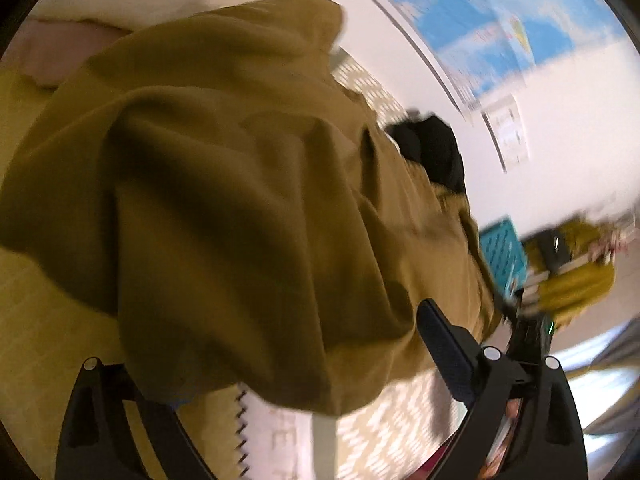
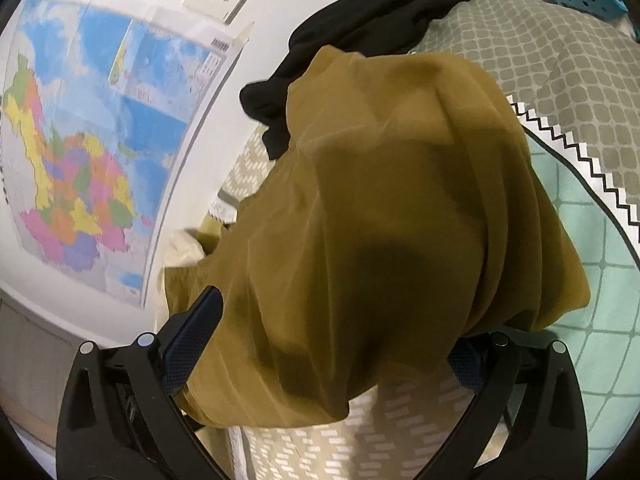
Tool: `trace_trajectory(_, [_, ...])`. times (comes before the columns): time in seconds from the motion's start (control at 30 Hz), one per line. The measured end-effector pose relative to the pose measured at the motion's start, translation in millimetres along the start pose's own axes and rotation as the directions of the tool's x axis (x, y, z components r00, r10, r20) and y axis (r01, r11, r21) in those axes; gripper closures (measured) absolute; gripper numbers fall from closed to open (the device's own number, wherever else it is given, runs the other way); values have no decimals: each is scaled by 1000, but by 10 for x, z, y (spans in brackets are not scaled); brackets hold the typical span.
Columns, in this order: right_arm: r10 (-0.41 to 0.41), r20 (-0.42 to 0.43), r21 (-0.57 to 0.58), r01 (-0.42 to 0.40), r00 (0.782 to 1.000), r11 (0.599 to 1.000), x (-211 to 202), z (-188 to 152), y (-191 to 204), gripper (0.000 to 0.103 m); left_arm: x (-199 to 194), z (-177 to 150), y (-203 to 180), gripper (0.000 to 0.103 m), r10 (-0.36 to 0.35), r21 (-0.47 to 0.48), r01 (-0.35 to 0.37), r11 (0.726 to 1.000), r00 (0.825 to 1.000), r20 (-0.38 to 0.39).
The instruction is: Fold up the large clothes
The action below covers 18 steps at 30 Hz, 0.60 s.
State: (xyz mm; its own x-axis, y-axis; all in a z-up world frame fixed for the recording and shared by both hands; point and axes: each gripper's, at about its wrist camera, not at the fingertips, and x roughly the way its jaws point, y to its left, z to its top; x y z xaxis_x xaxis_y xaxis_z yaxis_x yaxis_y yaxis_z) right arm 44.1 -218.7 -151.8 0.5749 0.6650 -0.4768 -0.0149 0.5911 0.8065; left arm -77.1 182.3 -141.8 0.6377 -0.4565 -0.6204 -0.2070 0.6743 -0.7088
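Note:
A large mustard-brown garment [image 1: 240,184] hangs bunched in front of my left gripper [image 1: 288,364] and covers its left finger; the right finger [image 1: 444,344] stands clear beside the cloth. The jaws are wide apart with cloth draped between them. In the right wrist view the same garment [image 2: 380,220] fills the middle and drapes over my right gripper [image 2: 332,360]. Its left finger [image 2: 192,332] shows beside the cloth; the right finger is mostly hidden under it. Whether either gripper pinches the cloth is hidden.
A patterned bedspread [image 2: 540,72] with a zigzag border lies below, beside a mint quilted sheet [image 2: 592,320]. A black garment [image 2: 360,40] lies near the wall. A map poster [image 2: 88,132] hangs on the wall. A teal basket [image 1: 504,252] stands farther off.

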Motion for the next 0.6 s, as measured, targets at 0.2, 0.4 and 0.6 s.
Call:
trace_trajectory(0.2, [-51, 62, -27, 53, 997, 998, 111, -9, 103, 4, 79, 99, -29, 11, 14, -31, -12, 999, 998, 69])
trace_trajectory(0.4, [-53, 97, -78, 61, 994, 995, 157, -14, 156, 14, 115, 116, -73, 28, 85, -34, -82, 996, 990, 115])
trace_trajectory(0.6, [6, 101, -43, -2, 995, 999, 214, 36, 92, 4, 175, 154, -125, 16, 84, 6, -86, 996, 990, 116])
